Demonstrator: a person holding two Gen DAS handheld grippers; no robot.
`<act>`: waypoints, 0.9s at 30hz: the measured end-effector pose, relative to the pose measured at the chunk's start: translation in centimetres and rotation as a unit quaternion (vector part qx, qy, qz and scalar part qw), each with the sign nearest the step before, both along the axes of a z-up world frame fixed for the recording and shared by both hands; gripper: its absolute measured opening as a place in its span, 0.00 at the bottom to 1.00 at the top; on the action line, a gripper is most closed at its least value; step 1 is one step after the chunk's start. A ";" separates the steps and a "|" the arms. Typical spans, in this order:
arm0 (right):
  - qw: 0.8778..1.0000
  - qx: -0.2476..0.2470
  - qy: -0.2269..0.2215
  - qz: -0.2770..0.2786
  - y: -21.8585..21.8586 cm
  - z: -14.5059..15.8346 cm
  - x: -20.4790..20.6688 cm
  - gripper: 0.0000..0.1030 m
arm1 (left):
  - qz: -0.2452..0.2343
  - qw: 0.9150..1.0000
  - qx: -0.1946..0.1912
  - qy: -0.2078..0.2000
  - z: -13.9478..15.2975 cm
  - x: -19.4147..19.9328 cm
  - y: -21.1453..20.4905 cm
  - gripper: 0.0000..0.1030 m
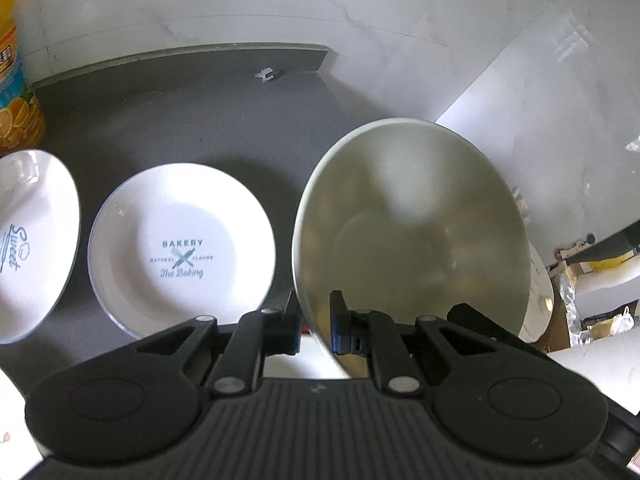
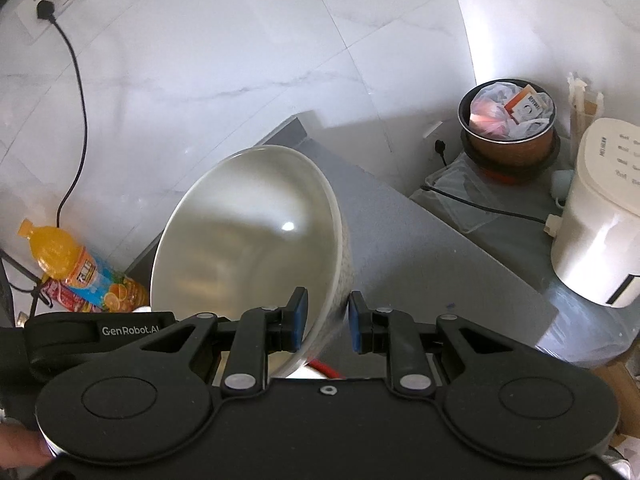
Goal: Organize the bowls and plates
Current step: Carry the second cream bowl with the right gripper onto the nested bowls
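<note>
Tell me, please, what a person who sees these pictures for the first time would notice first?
Most striking is the large pale bowl, tilted with its inside toward the camera and its rim between the fingers of the left gripper. The right wrist view shows a similar bowl, its wall between the pads of the right gripper. Next comes the white "BAKERY" plate on the dark grey counter, left of the bowl, and the orange drink bottle lying at the left.

A white "Bakery" printed plate lies on the dark grey countertop, left of a tilted cream bowl. A white "Sweet" printed plate sits further left, an orange juice bottle behind it
</note>
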State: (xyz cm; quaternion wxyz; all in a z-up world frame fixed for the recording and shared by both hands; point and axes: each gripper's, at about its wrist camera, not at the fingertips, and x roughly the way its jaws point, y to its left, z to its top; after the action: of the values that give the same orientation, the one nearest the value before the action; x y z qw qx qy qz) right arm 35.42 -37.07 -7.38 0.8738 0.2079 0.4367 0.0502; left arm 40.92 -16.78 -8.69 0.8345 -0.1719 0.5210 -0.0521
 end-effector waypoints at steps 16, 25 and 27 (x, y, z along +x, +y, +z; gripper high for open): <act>1.000 -0.020 0.000 -0.010 3.0 0.2 -6.8 0.21 | -0.036 0.999 -0.026 0.003 -0.2 -5.4 3.0 0.12; 0.999 -0.030 0.019 -0.004 4.8 -0.5 -8.9 0.21 | -0.046 0.998 -0.030 0.016 -1.2 -7.0 4.4 0.12; 0.999 -0.032 0.026 -0.003 5.1 -0.7 -9.3 0.21 | -0.048 0.998 -0.029 0.020 -1.4 -7.2 4.6 0.12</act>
State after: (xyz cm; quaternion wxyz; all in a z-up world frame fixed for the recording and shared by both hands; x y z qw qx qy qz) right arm 26.16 -31.95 -8.05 0.8686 0.1823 0.4598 0.0286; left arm 33.67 -12.18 -10.04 0.8153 -0.1718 0.5431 -0.1038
